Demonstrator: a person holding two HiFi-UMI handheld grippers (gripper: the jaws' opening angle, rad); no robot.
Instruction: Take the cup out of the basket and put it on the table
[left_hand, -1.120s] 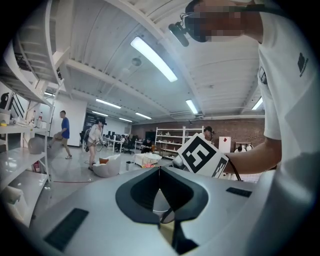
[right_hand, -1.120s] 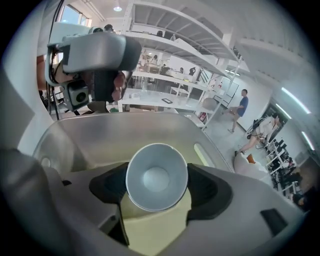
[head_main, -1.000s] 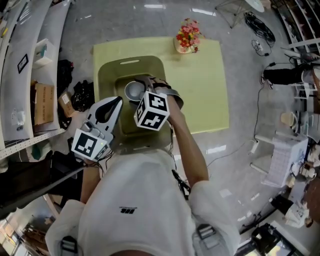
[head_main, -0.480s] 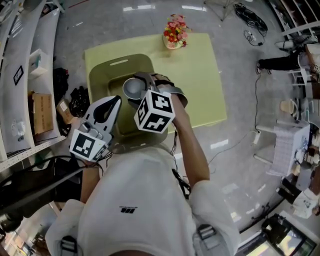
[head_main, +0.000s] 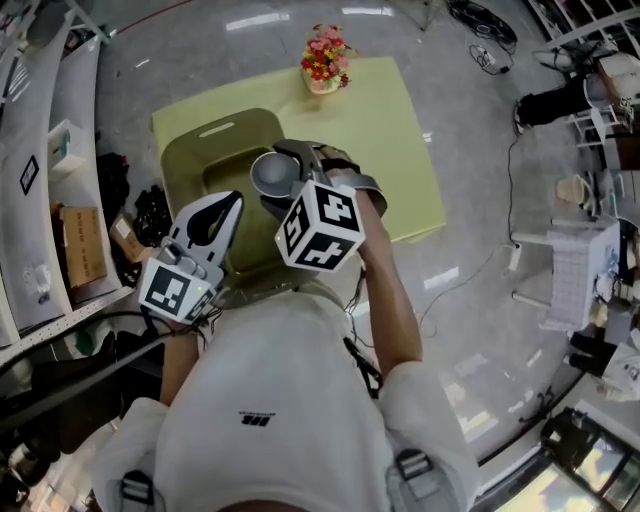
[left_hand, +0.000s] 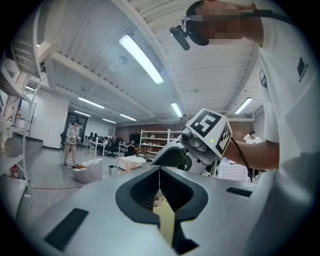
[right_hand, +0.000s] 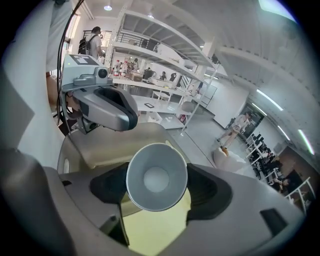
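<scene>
My right gripper (right_hand: 159, 186) held the small grey round cup (head_main: 270, 173), jaws wide around it, above the olive plastic basket (head_main: 190, 160): lift-out step, I judged. Left gripper (left_hand: 160, 176) sat closed and empty. Next: carry it sideways over the bare yellow-green table (head_main: 385, 130) and set it down upright.

no text can be read; the shirt mark (head_main: 256, 421) is too small.

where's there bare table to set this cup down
The bare patch is the table's right half, bordered by the basket on its left, the flowers at the far edge, and the table's near and right edges. The left half is crowded, with the basket filling almost all of it. The cup is above the basket in the right gripper.
</scene>
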